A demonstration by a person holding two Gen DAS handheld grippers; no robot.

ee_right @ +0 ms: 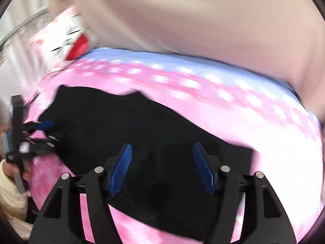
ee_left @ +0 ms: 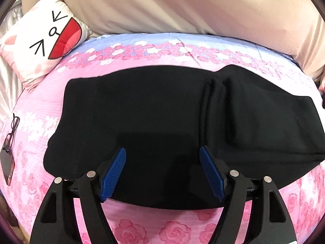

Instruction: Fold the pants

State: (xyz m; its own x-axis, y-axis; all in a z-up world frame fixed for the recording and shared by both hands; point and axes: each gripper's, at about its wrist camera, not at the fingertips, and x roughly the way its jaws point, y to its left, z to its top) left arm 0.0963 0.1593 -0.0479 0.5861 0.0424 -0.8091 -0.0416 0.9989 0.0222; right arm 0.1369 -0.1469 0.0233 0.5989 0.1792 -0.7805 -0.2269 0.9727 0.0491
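Both your left hand-held gripper (ee_left: 162, 172) and right hand-held gripper (ee_right: 162, 167) hang wide open and empty over the pants (ee_left: 162, 118), so closing too shallow grabs only the top layer and drags the fold crooked.

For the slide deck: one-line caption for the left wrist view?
Open left claw poised over folded black pants on a pink rose-print bedsheet, cartoon-face pillow behind.

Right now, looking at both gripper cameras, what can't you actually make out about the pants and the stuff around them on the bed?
- Pants: the right end runs off the left wrist view's edge; the black cloth hides how many layers are stacked.
- Right wrist view: motion blur smears the pants' outline and the pillow.
- Left gripper: blurred at the right wrist view's left edge; its fingers are unreadable there.
- Glasses: small at the left rim, details unclear.
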